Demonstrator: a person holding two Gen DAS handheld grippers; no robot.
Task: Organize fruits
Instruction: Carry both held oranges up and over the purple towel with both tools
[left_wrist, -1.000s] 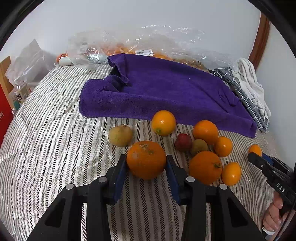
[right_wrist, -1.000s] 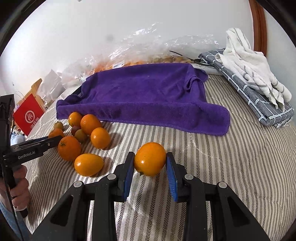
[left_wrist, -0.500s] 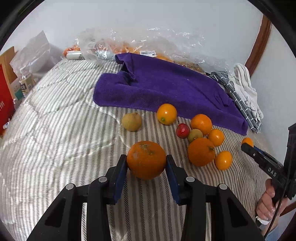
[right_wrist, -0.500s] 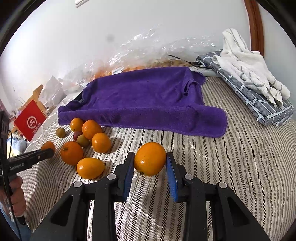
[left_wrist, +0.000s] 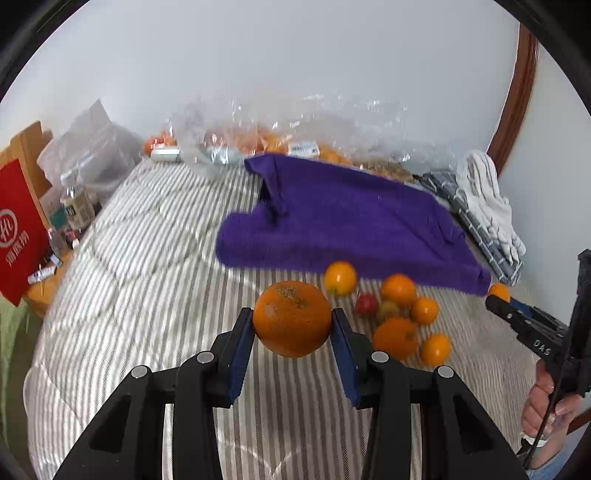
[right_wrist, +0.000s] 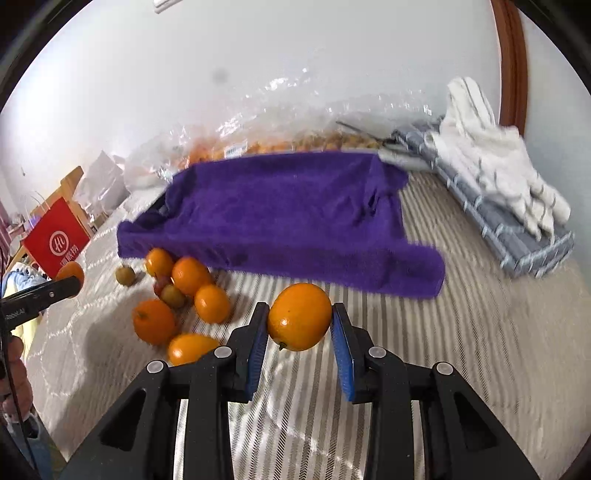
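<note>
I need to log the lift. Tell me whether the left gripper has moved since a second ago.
Yes. The left gripper, shut on the big orange, has risen and pulled back: the purple towel now looks smaller and farther off.

The large orange (left_wrist: 291, 318) has a dull, pitted, scuffed peel; the smaller orange fruit (right_wrist: 299, 316) is smooth and glossy. The purple towel (right_wrist: 288, 214) is matt, fuzzy terry cloth. The striped bedcover (left_wrist: 147, 280) is woven fabric with slight sheen. Crinkled clear plastic bags (left_wrist: 280, 129) glisten at its far edge.
</note>
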